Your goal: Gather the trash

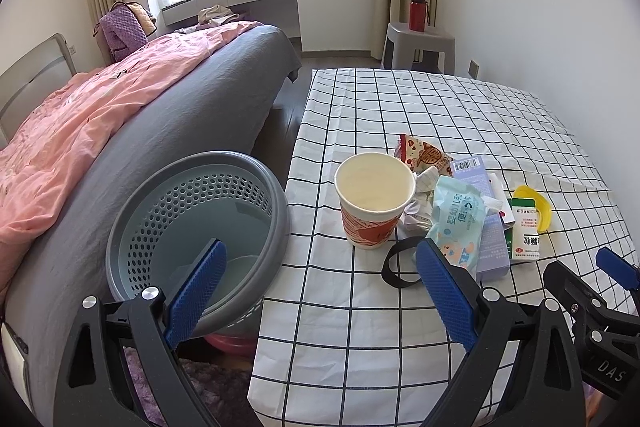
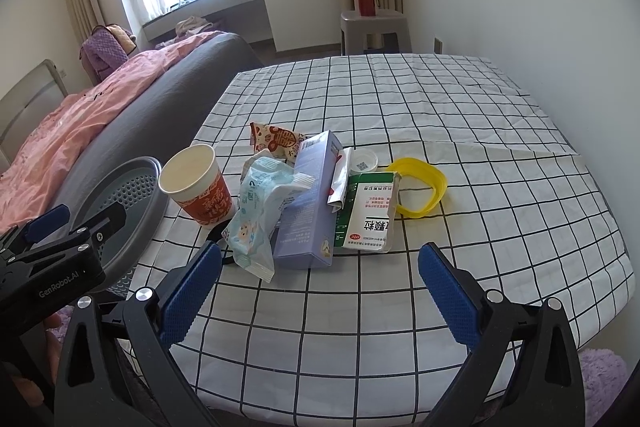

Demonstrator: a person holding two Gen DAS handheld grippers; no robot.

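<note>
A heap of trash lies on the checked tablecloth: a red-and-white paper cup, a pale blue wipes packet, a lilac box, a green-and-white medicine box, a yellow plastic ring, a red patterned wrapper and a black band. A grey perforated bin stands beside the table's left edge. My left gripper is open, straddling bin rim and table edge, short of the cup. My right gripper is open above the cloth, in front of the boxes.
A bed with grey sheet and pink quilt runs along the left, close behind the bin. A grey stool bearing a red bottle stands beyond the table by the wall. The far half of the cloth is bare. Purple rug on the floor.
</note>
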